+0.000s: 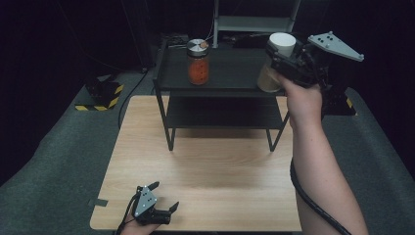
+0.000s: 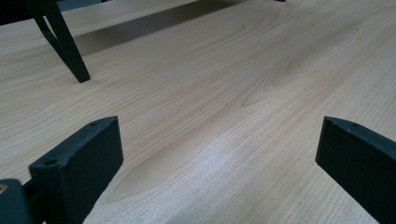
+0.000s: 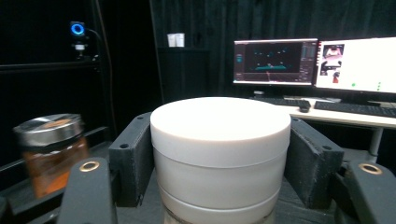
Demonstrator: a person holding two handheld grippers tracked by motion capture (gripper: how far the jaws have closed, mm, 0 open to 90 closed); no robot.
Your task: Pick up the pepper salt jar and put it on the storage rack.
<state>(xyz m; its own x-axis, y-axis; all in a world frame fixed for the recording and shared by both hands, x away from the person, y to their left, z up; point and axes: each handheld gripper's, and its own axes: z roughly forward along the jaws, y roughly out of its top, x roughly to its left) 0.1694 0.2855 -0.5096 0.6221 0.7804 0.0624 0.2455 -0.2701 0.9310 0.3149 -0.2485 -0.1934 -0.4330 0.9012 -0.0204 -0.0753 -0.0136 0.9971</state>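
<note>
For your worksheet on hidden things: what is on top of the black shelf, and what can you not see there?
On the black shelf stand an orange-filled jar and a white-lidded jar, gripped by the right gripper. That jar's base and contents are hidden.

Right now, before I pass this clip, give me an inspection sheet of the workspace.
Surface: wooden table, bare in front; a black two-tier shelf stands at its far edge.
Job's things: white-lidded jar at the shelf's top right end, right tool closed on its lid.
Clutter: metal-lidded jar of orange contents on the shelf top, left of it.
Grippers: left tool open, low over the table's near edge, holding nothing.
Cables: black cable trails along the right forearm.
Surroundings: dark curtains, grey floor mat, hazard-striped block, monitors on a desk behind.
</note>
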